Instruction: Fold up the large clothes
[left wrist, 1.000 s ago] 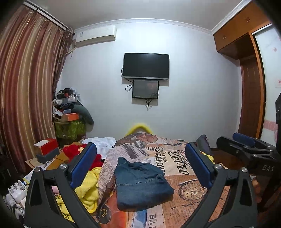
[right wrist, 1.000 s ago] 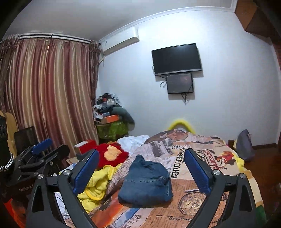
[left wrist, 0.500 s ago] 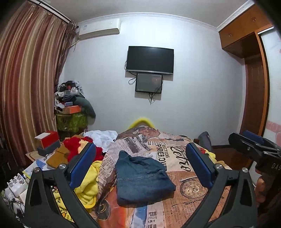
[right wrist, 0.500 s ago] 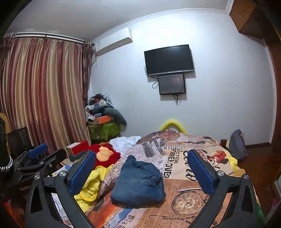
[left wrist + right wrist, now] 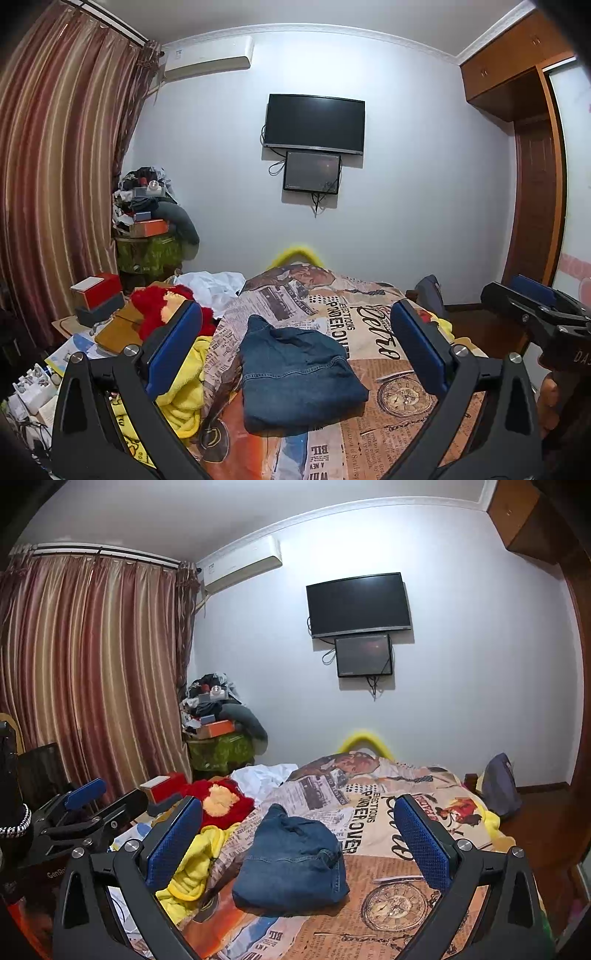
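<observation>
The left gripper (image 5: 295, 354) was spread wide and held nothing, its blue pads framing the folded denim garment (image 5: 299, 376), which lay at lower centre of the frame on the newspaper-print bedspread (image 5: 369, 332). The right gripper (image 5: 297, 836) stood equally agape and empty, clear of the cloth (the denim sat between its fingers only in the view). At lower left lay a yellow blanket (image 5: 192, 867) and a red plush toy (image 5: 221, 797); a television (image 5: 360, 603) hung at upper centre, a grey bag (image 5: 498, 786) at far right
</observation>
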### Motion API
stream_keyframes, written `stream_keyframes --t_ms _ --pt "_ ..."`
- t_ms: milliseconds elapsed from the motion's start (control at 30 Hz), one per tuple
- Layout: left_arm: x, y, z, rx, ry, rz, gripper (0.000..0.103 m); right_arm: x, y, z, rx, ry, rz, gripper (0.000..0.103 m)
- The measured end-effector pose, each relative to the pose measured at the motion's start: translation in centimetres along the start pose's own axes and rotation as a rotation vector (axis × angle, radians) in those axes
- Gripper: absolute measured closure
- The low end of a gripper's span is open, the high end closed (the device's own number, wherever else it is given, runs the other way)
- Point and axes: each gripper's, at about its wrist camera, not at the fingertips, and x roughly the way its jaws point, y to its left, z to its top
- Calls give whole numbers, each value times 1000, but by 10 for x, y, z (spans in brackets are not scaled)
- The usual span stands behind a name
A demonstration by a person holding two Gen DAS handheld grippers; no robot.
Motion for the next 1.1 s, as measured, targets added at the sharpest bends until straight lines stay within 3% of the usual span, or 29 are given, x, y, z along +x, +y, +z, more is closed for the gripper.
stream_keyframes --t_ms 1100 --pt "2 8 0 -1 12 -54 0 0 -1 0 -1 1 1 0"
